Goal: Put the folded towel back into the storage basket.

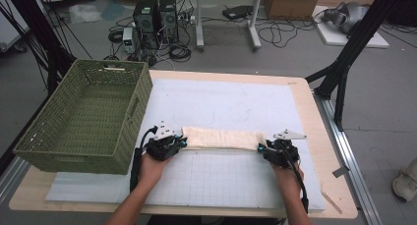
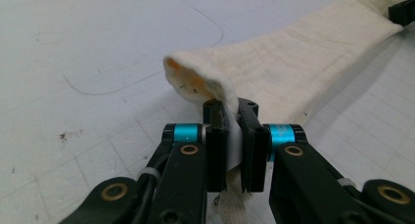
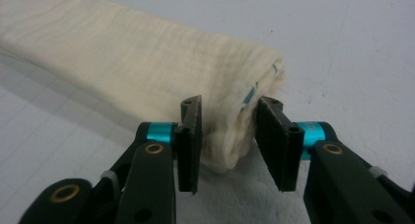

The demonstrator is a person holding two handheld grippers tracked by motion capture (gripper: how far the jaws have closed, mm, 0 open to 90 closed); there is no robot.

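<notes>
Folded cream towel [image 1: 221, 138] lies across the white mat [image 1: 231, 102], mid-table. Left gripper [image 2: 234, 136] is clamped on its left end. Right gripper [image 3: 229, 138] straddles the right end, jaws not yet pressing it. Green basket [image 1: 83, 117] stands at the left.

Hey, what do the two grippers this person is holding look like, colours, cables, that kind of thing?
Both the left gripper and right gripper are black, with flat black jaws, turquoise bands and brass-coloured pivot screws. Each carries a grey three-cornered plate on top and trails a black cable. The forearms are bare, without sleeves.
</notes>
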